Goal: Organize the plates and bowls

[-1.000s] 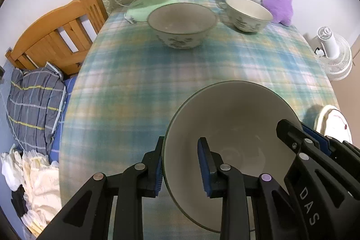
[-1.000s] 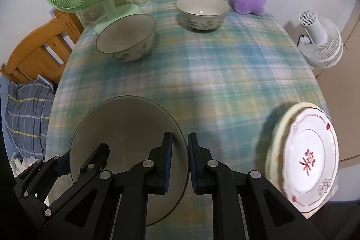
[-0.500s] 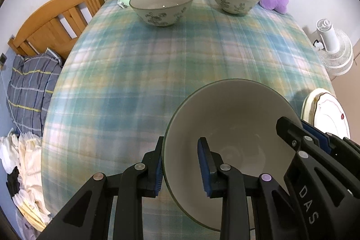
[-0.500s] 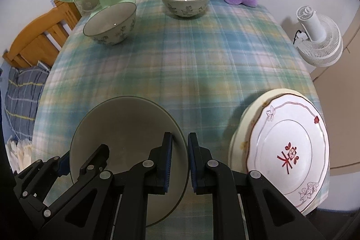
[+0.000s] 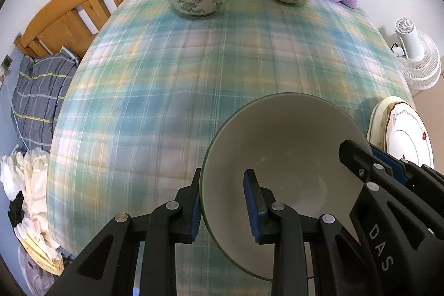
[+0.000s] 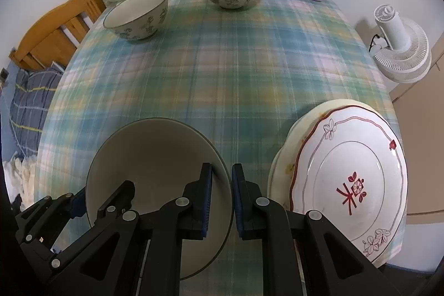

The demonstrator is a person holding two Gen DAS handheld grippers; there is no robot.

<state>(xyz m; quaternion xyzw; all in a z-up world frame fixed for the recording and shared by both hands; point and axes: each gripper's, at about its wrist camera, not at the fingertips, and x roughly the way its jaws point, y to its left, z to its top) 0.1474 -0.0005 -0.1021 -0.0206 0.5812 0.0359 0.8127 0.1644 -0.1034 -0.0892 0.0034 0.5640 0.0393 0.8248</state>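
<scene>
Glazed grey bowl (image 5: 283, 157) is gripped at opposite rims by both grippers' jaws, plates (image 6: 352, 185) already stacked, two floral bowls (image 6: 138, 15) left loose on the desk (image 6: 222, 74).

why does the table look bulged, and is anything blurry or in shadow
Left wrist view: fisheye curvature bows the tablecloth, whose plaid is smeared, while the left gripper and held bowl stay sharp; the bowl shadows the cloth beside it. Right wrist view: same bulge and soft plaid, black corners, crisp plate.
</scene>
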